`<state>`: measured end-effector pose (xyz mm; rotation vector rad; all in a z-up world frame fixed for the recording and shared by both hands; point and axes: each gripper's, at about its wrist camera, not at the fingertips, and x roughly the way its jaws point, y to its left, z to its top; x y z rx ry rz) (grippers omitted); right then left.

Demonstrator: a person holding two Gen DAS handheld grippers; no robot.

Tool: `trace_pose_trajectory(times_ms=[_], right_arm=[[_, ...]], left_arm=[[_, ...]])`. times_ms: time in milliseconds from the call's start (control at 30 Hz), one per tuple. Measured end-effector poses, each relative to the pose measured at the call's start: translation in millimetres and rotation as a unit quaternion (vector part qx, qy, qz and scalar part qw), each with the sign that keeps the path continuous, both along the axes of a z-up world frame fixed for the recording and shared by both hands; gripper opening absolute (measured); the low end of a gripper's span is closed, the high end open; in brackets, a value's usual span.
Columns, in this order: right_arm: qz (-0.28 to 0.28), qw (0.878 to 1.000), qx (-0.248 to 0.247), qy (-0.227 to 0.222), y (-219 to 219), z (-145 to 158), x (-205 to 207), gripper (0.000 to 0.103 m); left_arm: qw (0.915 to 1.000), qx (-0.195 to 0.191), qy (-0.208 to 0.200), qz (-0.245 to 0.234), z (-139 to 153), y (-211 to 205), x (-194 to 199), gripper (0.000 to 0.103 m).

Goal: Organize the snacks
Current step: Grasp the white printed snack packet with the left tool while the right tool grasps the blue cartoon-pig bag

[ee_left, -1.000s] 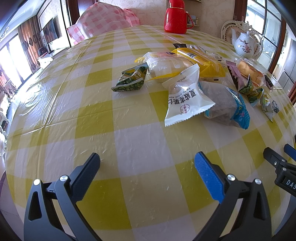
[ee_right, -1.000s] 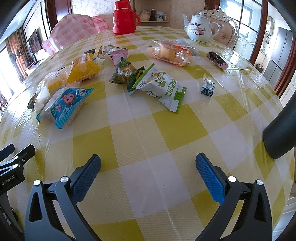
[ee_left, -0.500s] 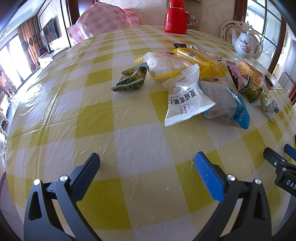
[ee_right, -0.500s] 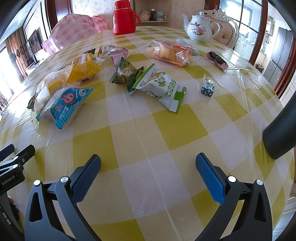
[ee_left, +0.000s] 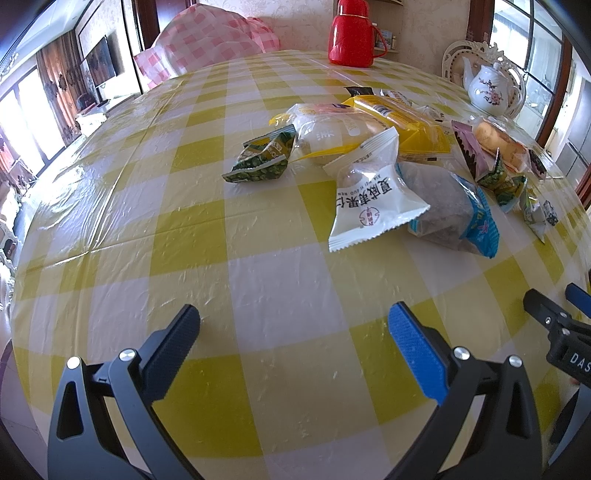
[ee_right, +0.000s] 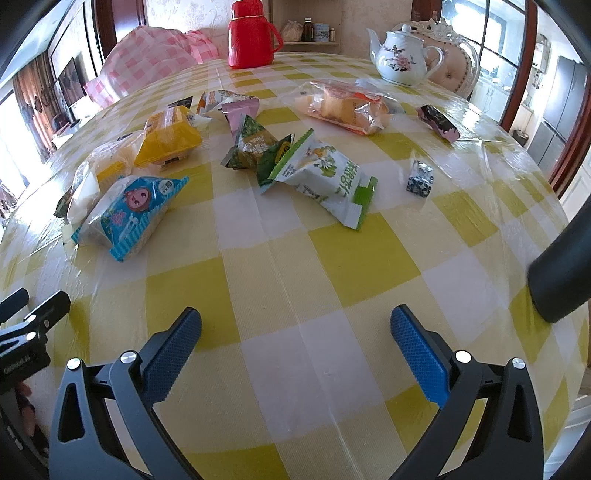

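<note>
— Well, what writing can be read on the packets?

— Chinese characters and the Latin line "XIA WEI YI GUO REN" are printed on the white packet [ee_left: 373, 195]. Letters "DAS" are seen on the right claw [ee_left: 554, 306] at the edge of the left view, and a small maker's mark on the left claw [ee_right: 33, 314] in the right view, too small to be read.

— How many packets are counted?

— One blue packet with a pink cartoon face [ee_right: 129, 212], one yellow packet [ee_right: 168, 138], one green-and-white packet [ee_right: 325, 177] and one clear bag of cake [ee_right: 343, 101] are counted on the checked surface [ee_right: 280, 280], among other smaller packets. One red flask [ee_right: 251, 35] and one teapot [ee_right: 400, 55] are set at the far side.

— And the claws?

— Both are held spread apart above the near surface, with nothing between them, well short of the snacks.
</note>
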<state>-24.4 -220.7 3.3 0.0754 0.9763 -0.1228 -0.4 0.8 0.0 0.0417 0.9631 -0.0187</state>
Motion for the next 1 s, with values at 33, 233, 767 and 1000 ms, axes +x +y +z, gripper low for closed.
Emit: trace_pose_trajectory(times_ms=[33,233,767,1000], right_arm=[[0.005,1.000,-0.001,0.000,0,0,-1,0.099],[0.081,0.997,0.011,0.015,-7,1,-1,0.099],[0.083,0.986,0.137,-0.046,-35,12,-30,0.098],[0.112,0.988,0.093,-0.058,-17,18,-34,0.082]], left_arm=[[1.0000,-0.001,0.000,0.000,0,1,-1,0.102],[0.9992,-0.039,-0.008,0.002,4,9,-8,0.102],[0.9919,-0.126,0.011,0.017,11,-22,99,0.099],[0.9914,-0.127,-0.031,-0.010,11,0,70,0.042]])
